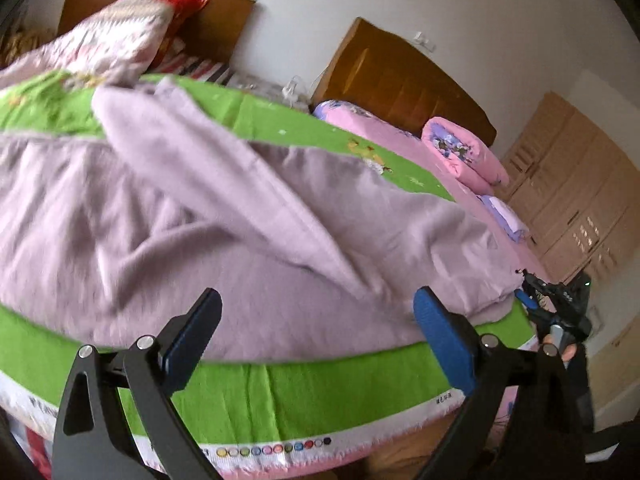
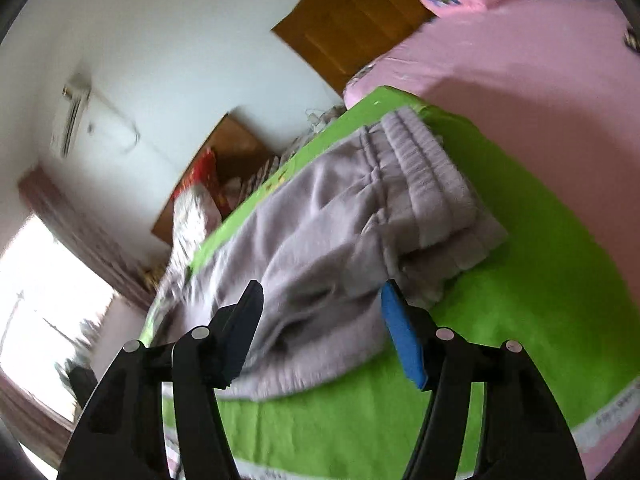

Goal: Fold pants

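Light lilac fleece pants (image 1: 224,216) lie rumpled across a green blanket (image 1: 288,392) on the bed. In the right wrist view the pants (image 2: 344,232) show their ribbed waistband at the far end. My left gripper (image 1: 316,312) is open, its blue pads just above the near hem of the pants, holding nothing. My right gripper (image 2: 320,304) is open over the near part of the pants, holding nothing. The right gripper also shows in the left wrist view (image 1: 532,300) at the pants' right end.
A pink sheet (image 2: 520,60) covers the bed beyond the blanket, with a rolled pink quilt (image 1: 464,152) near a wooden headboard (image 1: 400,80). A patterned pillow (image 1: 120,36) lies at the far left. Wooden wardrobes (image 1: 580,200) stand at the right. A window (image 2: 44,312) is on the left.
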`<action>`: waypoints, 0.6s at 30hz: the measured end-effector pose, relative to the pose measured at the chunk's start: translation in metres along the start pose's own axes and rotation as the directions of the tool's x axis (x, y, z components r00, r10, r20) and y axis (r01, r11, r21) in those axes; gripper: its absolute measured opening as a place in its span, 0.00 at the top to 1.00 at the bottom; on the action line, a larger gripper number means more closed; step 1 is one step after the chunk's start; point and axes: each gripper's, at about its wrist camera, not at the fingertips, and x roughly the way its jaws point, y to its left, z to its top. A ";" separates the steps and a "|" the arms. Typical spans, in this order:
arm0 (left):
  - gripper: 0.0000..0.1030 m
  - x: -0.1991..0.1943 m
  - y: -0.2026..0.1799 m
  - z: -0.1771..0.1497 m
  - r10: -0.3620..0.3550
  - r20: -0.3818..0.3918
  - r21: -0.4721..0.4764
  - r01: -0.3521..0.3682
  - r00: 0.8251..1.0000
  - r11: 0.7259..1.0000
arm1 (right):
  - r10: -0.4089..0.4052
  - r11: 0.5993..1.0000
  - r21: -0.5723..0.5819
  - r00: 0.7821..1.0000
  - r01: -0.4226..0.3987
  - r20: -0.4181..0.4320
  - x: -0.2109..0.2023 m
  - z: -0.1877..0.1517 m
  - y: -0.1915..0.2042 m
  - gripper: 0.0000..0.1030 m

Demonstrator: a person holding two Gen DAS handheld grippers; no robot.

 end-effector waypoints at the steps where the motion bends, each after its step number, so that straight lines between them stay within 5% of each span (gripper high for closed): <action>1: 0.07 0.001 0.001 -0.001 -0.011 -0.002 -0.017 0.011 1.000 1.000 | -0.002 1.000 0.022 1.000 0.002 0.002 0.004 0.003 -0.003 0.40; 9: 0.06 0.019 0.005 0.013 -0.103 -0.068 -0.177 0.090 0.992 0.980 | 0.033 0.981 0.192 0.999 -0.039 0.031 0.011 0.012 -0.027 0.42; 16: 0.06 0.060 -0.011 0.031 0.004 -0.209 -0.204 -0.047 0.978 0.978 | 0.045 0.972 0.231 0.998 -0.052 0.032 0.009 0.011 -0.032 0.39; 18: 0.18 0.070 -0.001 0.033 0.033 -0.234 -0.244 -0.092 0.972 0.965 | 0.034 0.974 0.221 0.999 -0.040 0.031 0.011 0.012 -0.029 0.39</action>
